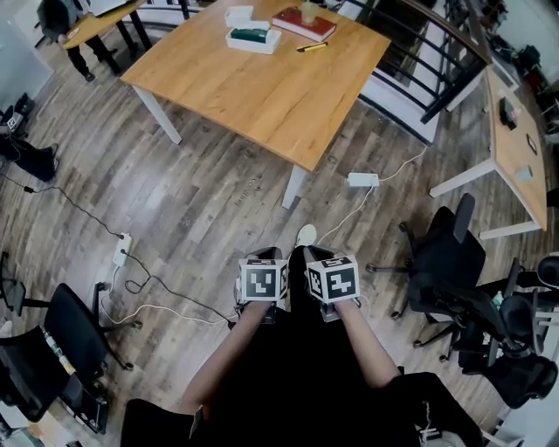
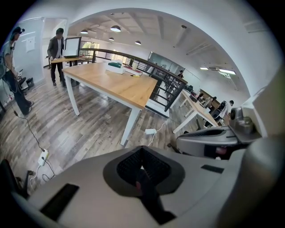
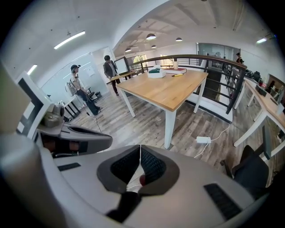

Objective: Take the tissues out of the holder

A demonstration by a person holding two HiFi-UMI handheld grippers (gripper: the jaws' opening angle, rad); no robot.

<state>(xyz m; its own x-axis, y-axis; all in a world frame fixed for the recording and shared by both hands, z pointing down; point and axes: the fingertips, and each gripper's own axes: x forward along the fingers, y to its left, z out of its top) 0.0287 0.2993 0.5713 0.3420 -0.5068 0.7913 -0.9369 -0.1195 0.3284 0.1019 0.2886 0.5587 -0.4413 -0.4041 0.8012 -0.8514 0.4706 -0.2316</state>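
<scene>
Approach step: left gripper (image 2: 141, 149) and right gripper (image 3: 140, 149) are both closed tight on nothing. Tissue holder (image 1: 253, 37), probably that white-green box, sits on the table (image 1: 262, 96) well ahead of both. Next up: get close and open the jaws.

The holder (image 1: 253, 38) is a low white rectangular box with a dark green patch across its top, lying flat and level on the far part of the wooden table (image 1: 262, 96), toward that table's far left corner. A smaller white box (image 1: 238, 13) sits just beyond it on the far side. The tissues are too small to tell apart from the holder
</scene>
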